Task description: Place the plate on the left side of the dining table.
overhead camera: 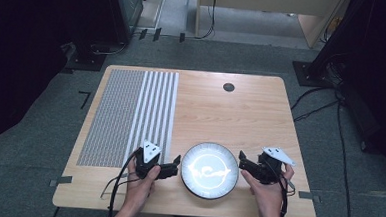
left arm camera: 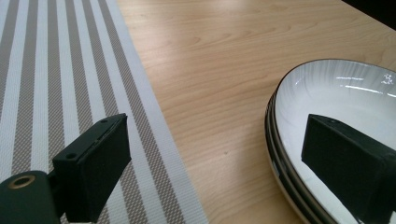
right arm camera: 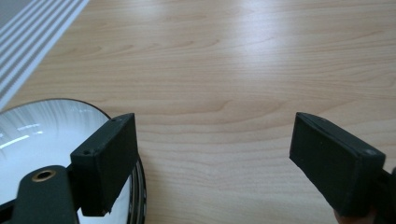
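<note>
Both tongs, left (overhead camera: 176, 163) and right (overhead camera: 242, 159), spread wide, flank the white plate (overhead camera: 210, 170) on the bench (overhead camera: 230, 115), not yet gripped.

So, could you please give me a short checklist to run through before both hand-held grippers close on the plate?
1. Left hand-held gripper open: ok.
2. Right hand-held gripper open: ok.
3. Plate flat on the table: ok.
4. Plate bowl free of loose items: ok.
5. Left jaws straddling the plate rim: ok, one jaw over the bowl.
6. Right jaws straddling the rim: cannot tell.
</note>
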{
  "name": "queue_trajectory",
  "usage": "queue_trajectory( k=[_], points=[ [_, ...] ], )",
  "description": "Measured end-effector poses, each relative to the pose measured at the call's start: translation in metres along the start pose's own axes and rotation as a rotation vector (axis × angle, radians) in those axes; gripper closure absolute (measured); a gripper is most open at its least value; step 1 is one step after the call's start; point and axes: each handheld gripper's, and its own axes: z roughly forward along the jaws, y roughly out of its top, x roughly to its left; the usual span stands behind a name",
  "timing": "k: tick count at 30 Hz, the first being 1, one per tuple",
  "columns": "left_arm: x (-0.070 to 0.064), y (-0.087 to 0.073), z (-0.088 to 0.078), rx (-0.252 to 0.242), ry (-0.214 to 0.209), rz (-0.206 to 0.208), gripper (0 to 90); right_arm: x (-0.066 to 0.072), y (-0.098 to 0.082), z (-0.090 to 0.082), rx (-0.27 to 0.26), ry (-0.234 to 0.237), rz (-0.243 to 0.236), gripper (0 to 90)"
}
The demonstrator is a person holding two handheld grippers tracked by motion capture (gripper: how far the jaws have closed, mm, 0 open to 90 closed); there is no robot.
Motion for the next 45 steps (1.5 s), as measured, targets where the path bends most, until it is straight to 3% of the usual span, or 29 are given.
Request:
queue_trajectory(
  k=[6,12,13,17,20,24,27,30,34,36,38,43,45],
  points=[
    [-0.013,0.007,0.009,0.001,-0.021,0.013,8.1,0.004,0.013,0.001,-0.001,0.01,-0.012,14.9],
    [-0.023,0.004,0.013,0.011,-0.033,0.032,8.1,0.007,0.01,0.001,-0.018,0.035,0.002,16.1],
    [-0.024,0.004,0.014,0.013,-0.036,0.029,8.1,0.011,0.006,-0.001,-0.018,0.028,-0.022,19.7],
    [-0.028,0.004,0.015,0.01,-0.056,0.009,8.1,0.016,0.001,-0.002,-0.014,0.022,-0.027,21.6],
    [-0.032,0.002,0.014,0.015,-0.066,0.019,8.1,0.018,-0.004,0.0,-0.001,0.027,-0.022,24.6],
    [-0.039,0.0,0.017,0.038,-0.089,0.036,8.9,0.022,-0.009,0.0,-0.019,0.047,-0.051,35.7],
    [-0.043,-0.003,0.019,0.052,-0.08,0.044,14.8,0.024,-0.012,0.001,-0.017,0.06,-0.066,43.1],
    [-0.042,-0.004,0.02,0.065,-0.085,0.039,17.0,0.026,-0.016,0.002,-0.003,0.091,-0.091,57.0],
    [-0.041,-0.006,0.022,0.079,-0.065,0.021,24.7,0.03,-0.02,0.005,0.007,0.113,-0.107,62.3],
    [-0.04,-0.008,0.023,0.087,-0.06,0.027,33.0,0.031,-0.022,0.007,0.014,0.114,-0.114,64.6],
    [-0.039,-0.009,0.023,0.098,-0.061,0.007,47.7,0.033,-0.024,0.007,0.001,0.097,-0.135,70.3],
    [-0.036,-0.01,0.024,0.106,-0.084,0.005,62.0,0.034,-0.027,0.008,-0.014,0.09,-0.142,72.8],
    [-0.036,-0.01,0.025,0.107,-0.083,0.014,67.1,0.033,-0.028,0.007,-0.012,0.108,-0.099,74.2]
  ],
)
